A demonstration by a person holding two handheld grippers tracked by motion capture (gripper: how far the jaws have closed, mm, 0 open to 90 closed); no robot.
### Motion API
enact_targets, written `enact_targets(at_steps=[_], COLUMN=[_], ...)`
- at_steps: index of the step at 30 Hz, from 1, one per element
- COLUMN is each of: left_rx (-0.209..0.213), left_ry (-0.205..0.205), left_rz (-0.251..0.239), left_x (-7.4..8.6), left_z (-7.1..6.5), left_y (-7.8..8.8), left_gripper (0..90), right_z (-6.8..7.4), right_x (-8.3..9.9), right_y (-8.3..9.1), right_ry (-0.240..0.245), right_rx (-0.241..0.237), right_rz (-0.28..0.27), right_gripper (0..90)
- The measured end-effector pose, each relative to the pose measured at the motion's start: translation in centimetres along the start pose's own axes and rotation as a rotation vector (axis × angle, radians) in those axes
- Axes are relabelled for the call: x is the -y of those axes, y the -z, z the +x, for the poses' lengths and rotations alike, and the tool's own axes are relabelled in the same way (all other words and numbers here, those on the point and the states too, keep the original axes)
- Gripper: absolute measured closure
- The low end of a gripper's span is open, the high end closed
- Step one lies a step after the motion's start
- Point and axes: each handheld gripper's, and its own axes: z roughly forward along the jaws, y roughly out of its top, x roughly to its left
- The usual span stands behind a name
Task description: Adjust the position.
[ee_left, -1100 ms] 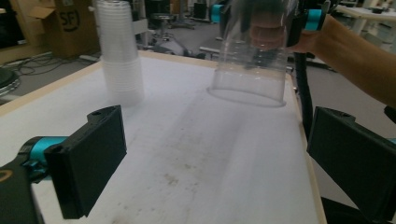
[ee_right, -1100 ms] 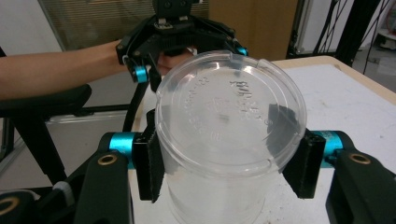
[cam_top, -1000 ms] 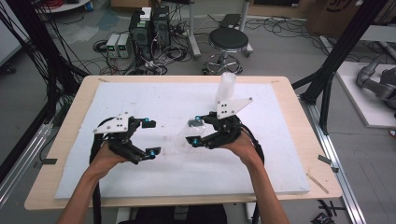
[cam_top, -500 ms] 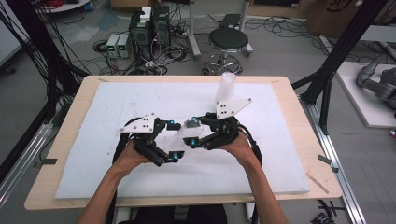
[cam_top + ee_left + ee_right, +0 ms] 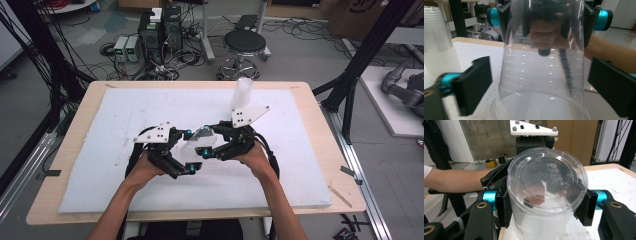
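High view, R gripper (image 5: 214,141) clamps clear cup (image 5: 196,145), L gripper (image 5: 191,151) closing round it

Grey workshop floor lying around a pale wooden table (image 5: 320,135)

A round black stool (image 5: 243,44) is standing at twelve o'clock; tangled black cables (image 5: 165,60) and grey electronics boxes (image 5: 127,47) are sitting at eleven; black metal frame posts (image 5: 367,47) are rising at two.

Clear cup (image 5: 544,75): rim cut off by the bottom edge in left gripper view. Cup stack (image 5: 437,42) cropped at the left edge. Left gripper (image 5: 541,85) pad contact unclear.
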Motion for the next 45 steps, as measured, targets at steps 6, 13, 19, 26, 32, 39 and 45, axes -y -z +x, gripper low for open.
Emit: enact_targets(at_steps=[6,13,19,26,32,39,45], left_rx=[-0.006,-0.018,-0.027,-0.037,-0.046,-0.08,-0.054], left_ry=[0.009,0.005,-0.001,-0.007,-0.008,-0.049,-0.083], left_rz=[0.0,-0.001,-0.002,-0.004,-0.003,0.108,0.41], left_x=[0.0,0.3,0.2,0.2,0.1,-0.6,-2.5], left_z=[0.0,0.1,0.1,0.1,0.2,-0.2,-0.3], left_y=[0.0,0.3,0.5,0.6,1.0,2.1,2.8], left_gripper=[15.2,22.7,29.2,30.2,30.3,30.5,30.4], right_z=[-0.1,-0.1,-0.3,-0.2,-0.1,0.0,1.0], right_x=[0.1,0.1,0.3,0.3,0.4,0.4,0.0], right_y=[-0.1,0.0,0.1,-0.1,-0.5,0.1,0.6], right_ry=[0.0,-0.002,-0.008,-0.009,-0.008,-0.008,0.043], right_rx=[-0.006,-0.009,-0.008,0.018,0.028,0.055,0.091], right_rz=[-0.012,-0.025,-0.027,-0.015,0.006,0.039,0.187], right_gripper=[41.6,41.9,42.3,17.9,12.9,12.9,12.9])
